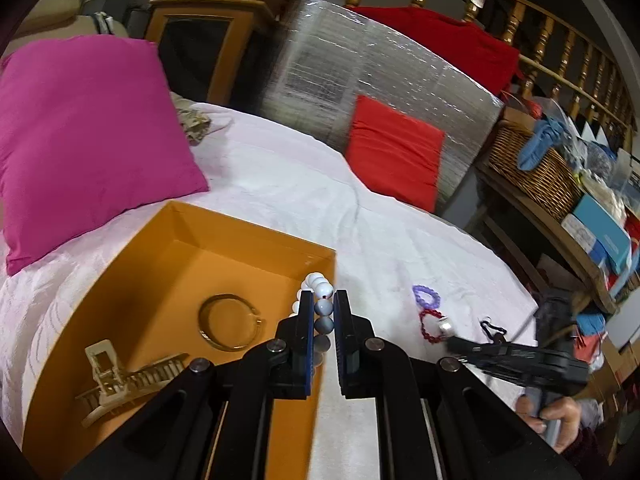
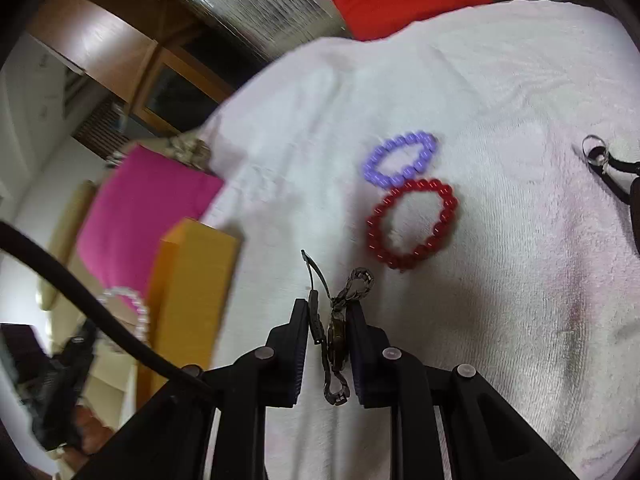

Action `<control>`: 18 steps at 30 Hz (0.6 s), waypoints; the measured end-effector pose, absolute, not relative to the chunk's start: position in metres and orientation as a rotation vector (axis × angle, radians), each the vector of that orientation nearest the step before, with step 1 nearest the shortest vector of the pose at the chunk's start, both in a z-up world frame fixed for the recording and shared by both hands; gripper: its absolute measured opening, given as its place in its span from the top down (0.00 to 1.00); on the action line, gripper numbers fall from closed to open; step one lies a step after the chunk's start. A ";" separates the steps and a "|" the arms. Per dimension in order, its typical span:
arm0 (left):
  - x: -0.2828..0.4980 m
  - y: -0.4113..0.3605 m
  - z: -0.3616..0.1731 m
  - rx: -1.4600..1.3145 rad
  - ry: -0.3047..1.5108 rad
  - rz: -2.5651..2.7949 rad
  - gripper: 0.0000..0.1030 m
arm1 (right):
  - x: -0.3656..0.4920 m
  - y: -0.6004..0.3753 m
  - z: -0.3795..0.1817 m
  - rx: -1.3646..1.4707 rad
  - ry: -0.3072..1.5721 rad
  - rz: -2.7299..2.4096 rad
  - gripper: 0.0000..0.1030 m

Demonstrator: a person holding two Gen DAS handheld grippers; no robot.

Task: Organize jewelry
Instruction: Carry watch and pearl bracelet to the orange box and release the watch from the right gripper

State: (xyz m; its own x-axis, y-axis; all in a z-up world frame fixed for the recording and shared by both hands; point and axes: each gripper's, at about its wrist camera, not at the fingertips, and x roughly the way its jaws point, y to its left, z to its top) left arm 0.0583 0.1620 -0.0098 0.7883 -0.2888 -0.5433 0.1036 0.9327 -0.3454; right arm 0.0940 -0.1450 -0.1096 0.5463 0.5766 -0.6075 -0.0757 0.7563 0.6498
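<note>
A white bedspread is covering the bed, with an orange box lying open on it. Your left gripper is holding a white bead necklace over the box's right edge, jaws nearly closed on the beads. Your right gripper is pinching a dark chain watch against the bedspread, near a red bracelet and a purple bracelet.

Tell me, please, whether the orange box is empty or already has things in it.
Not empty. The orange box is open-topped and holds a gold bangle and a cream hair claw on its floor.
</note>
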 end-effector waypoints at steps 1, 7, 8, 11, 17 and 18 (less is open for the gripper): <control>0.058 0.164 -0.009 -0.306 0.627 -0.207 0.91 | 0.094 -0.144 -0.107 0.626 0.909 0.427 0.80; 0.056 0.198 -0.011 -0.318 0.614 -0.109 0.91 | 0.083 -0.123 -0.066 0.650 0.798 0.544 0.80; 0.056 0.205 -0.013 -0.329 0.624 -0.088 0.91 | 0.083 -0.112 -0.057 0.642 0.787 0.567 0.80; 0.058 0.221 -0.021 -0.366 0.663 -0.053 0.91 | 0.092 -0.073 -0.041 0.619 0.796 0.634 0.80; 0.063 0.235 -0.035 -0.367 0.724 -0.004 0.91 | 0.120 0.011 -0.028 0.539 0.851 0.687 0.80; 0.065 0.236 -0.036 -0.367 0.727 0.005 0.91 | 0.126 0.027 -0.028 0.525 0.861 0.694 0.80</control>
State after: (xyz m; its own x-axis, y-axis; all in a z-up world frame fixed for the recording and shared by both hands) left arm 0.0650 0.2356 -0.0360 0.7501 -0.1215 -0.6501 -0.1306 0.9364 -0.3257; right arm 0.1262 0.0270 -0.0279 0.4612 0.7321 -0.5013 -0.3337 0.6667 0.6665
